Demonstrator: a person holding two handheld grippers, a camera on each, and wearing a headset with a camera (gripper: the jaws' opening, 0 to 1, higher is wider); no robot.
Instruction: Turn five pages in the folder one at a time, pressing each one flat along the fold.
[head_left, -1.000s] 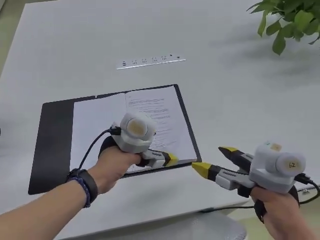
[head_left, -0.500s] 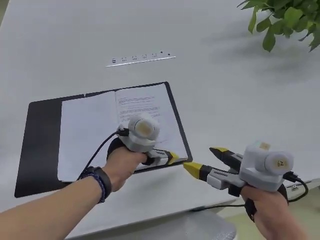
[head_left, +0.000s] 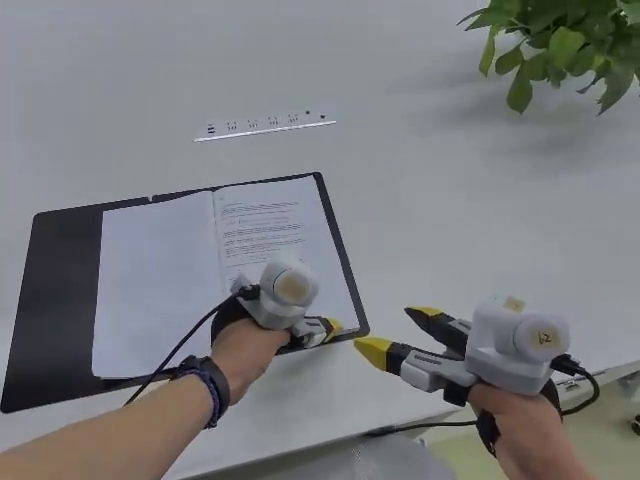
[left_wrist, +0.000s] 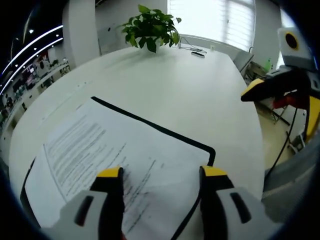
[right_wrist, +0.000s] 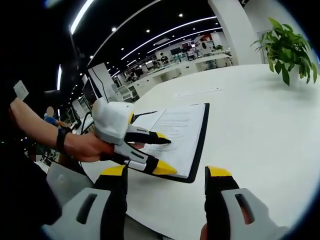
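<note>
A black folder (head_left: 55, 300) lies open on the white table, a blank sheet (head_left: 150, 280) on its left and a printed page (head_left: 270, 235) on its right. My left gripper (head_left: 327, 328) is open at the printed page's lower right corner. In the left gripper view its jaws (left_wrist: 162, 172) stand wide over the printed page (left_wrist: 100, 150). My right gripper (head_left: 400, 333) is open with nothing between its jaws, just off the folder's right corner and apart from it. The right gripper view looks over its own tips (right_wrist: 166, 171) at the left gripper (right_wrist: 163, 152) and the folder (right_wrist: 200, 135).
A leafy plant (head_left: 560, 50) stands at the table's far right. A socket strip (head_left: 265, 127) is set into the table beyond the folder. The table's front edge (head_left: 330, 425) runs close under both hands, with cables trailing off it.
The head view has swung, so the folder sits further left in the picture. Both grippers keep nearly the same place relative to the folder's corner.
</note>
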